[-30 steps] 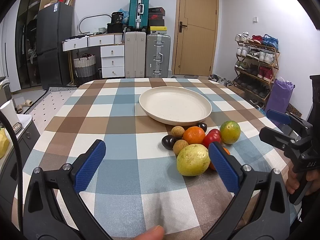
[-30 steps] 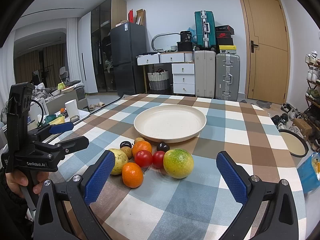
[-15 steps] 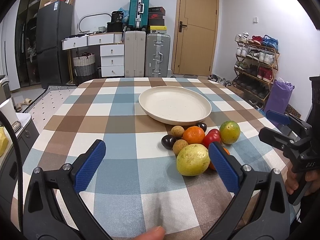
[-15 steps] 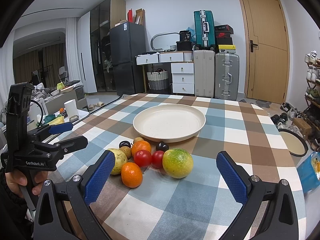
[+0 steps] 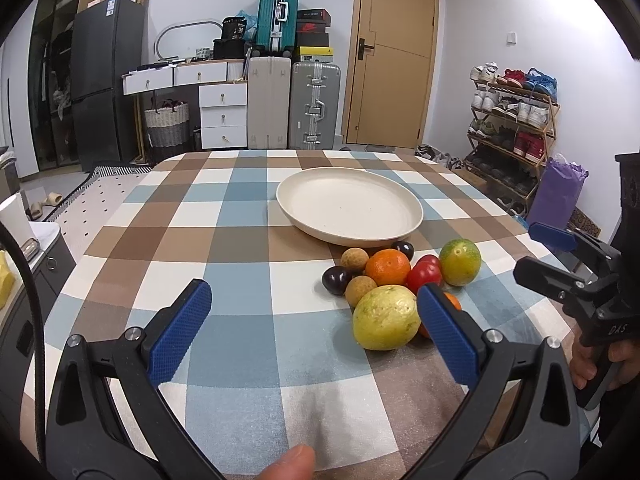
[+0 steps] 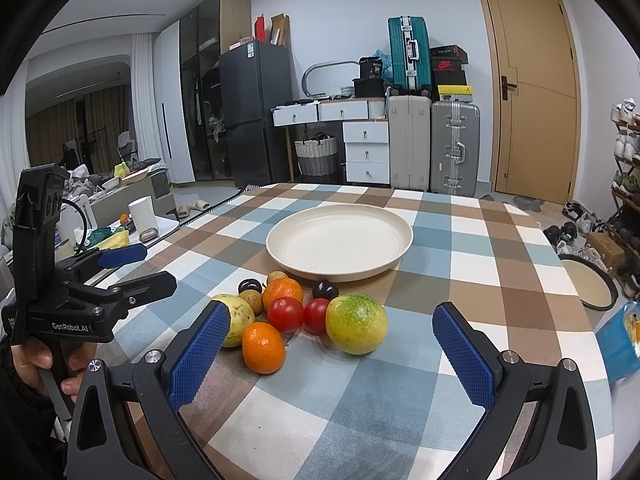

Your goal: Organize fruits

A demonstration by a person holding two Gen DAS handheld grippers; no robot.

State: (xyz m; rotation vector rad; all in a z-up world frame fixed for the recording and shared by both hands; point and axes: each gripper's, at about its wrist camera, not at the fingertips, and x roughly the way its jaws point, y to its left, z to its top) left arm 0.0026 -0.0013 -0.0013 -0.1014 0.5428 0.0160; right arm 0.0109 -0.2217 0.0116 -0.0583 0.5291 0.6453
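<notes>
Nothing moved since earlier frame. Both my tools, left tool (image 5: 314,330) and right tool (image 6: 330,354), gape empty above surface (image 5: 240,328); fruit cluster (image 6: 304,312) beside plate (image 6: 339,240), possibly touching it.

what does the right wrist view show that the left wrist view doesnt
Only the right wrist view shows a blue packet at the table's right edge, a round dark-rimmed dish on the floor beyond it, and the left claw seen from the side.

Only the left wrist view shows the purple bag by the shoe rack, a fingertip at the bottom edge, and the right claw from the side.

Both show the empty cream plate and the fruit cluster in front of it, including the yellow-green fruit.
</notes>
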